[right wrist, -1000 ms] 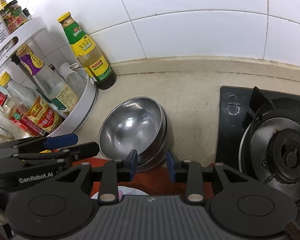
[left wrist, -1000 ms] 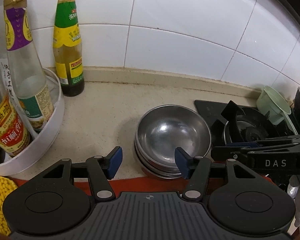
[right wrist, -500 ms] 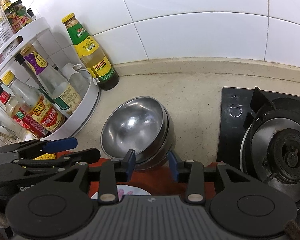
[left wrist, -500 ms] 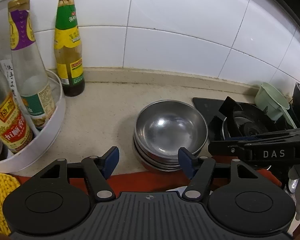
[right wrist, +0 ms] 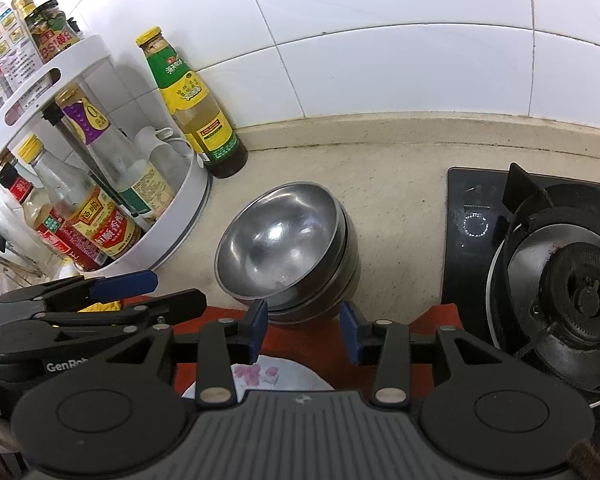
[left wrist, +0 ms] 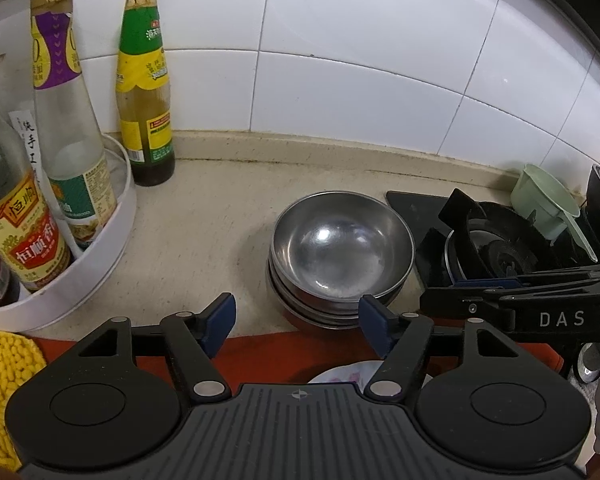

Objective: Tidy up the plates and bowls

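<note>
A stack of steel bowls stands on the beige counter beside the stove; it also shows in the right wrist view. My left gripper is open and empty, just in front of the stack. My right gripper is open and empty, also just in front of the stack. A white plate with pink marks lies on a red mat under both grippers; its edge shows in the left wrist view.
A white rotating rack with sauce bottles stands at the left. A green-labelled bottle stands by the tiled wall. The gas stove is at the right, with a green scoop behind it. A yellow cloth lies at the near left.
Both grippers have drawn back and up from the bowl stack, which now sits farther ahead. The plate on the red mat has come into view. Jaws stay open.
</note>
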Demonstrator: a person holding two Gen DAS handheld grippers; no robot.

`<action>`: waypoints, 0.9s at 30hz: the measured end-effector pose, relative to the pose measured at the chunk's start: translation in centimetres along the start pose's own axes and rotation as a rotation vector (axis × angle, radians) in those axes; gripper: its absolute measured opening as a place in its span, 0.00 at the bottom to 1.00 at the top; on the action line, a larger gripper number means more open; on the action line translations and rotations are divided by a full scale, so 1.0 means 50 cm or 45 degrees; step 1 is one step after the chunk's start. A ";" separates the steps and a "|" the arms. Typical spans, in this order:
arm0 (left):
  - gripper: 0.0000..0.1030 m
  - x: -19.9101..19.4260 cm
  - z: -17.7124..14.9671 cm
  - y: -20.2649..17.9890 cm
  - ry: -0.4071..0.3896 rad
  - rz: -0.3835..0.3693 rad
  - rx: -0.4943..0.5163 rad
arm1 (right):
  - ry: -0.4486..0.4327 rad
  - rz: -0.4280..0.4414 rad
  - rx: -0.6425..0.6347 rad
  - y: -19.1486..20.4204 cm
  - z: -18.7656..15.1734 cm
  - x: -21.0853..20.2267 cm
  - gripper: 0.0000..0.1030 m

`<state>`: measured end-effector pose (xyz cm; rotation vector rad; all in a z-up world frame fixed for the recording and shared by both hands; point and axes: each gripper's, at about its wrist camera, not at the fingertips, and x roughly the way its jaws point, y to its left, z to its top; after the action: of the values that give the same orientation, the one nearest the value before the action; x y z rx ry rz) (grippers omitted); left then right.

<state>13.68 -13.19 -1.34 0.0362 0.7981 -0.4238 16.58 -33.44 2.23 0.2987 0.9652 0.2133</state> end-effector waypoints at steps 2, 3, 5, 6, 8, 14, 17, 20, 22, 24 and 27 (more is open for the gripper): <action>0.73 -0.003 -0.002 -0.002 -0.004 -0.001 -0.002 | -0.005 0.004 0.000 0.001 -0.003 -0.003 0.36; 0.73 -0.004 -0.003 -0.003 -0.007 0.000 -0.002 | -0.007 0.004 -0.001 0.003 -0.004 -0.004 0.36; 0.74 -0.007 -0.005 -0.005 -0.014 0.007 0.000 | -0.013 0.004 0.000 0.005 -0.007 -0.006 0.39; 0.74 -0.009 -0.006 -0.006 -0.017 0.011 0.002 | -0.018 0.005 0.000 0.005 -0.009 -0.008 0.40; 0.74 -0.010 -0.008 -0.006 -0.019 0.014 0.002 | -0.030 -0.002 -0.006 0.007 -0.012 -0.011 0.42; 0.76 -0.020 -0.010 -0.011 -0.046 0.033 0.015 | -0.058 -0.011 -0.020 0.012 -0.017 -0.022 0.43; 0.77 -0.025 -0.013 -0.010 -0.054 0.031 0.012 | -0.062 -0.010 -0.023 0.012 -0.020 -0.026 0.44; 0.78 -0.027 -0.015 -0.012 -0.059 0.040 0.014 | -0.067 -0.011 -0.019 0.011 -0.025 -0.028 0.44; 0.80 -0.030 -0.016 -0.013 -0.064 0.044 0.010 | -0.068 -0.010 -0.014 0.009 -0.026 -0.028 0.44; 0.80 -0.031 -0.018 -0.013 -0.068 0.051 0.009 | -0.071 -0.007 -0.009 0.009 -0.027 -0.029 0.44; 0.80 -0.030 -0.021 -0.015 -0.065 0.057 0.014 | -0.065 -0.002 -0.007 0.010 -0.030 -0.032 0.45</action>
<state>11.75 -13.14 -0.94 0.0533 0.7432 -0.3853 14.45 -33.25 2.84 0.2972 0.9140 0.2062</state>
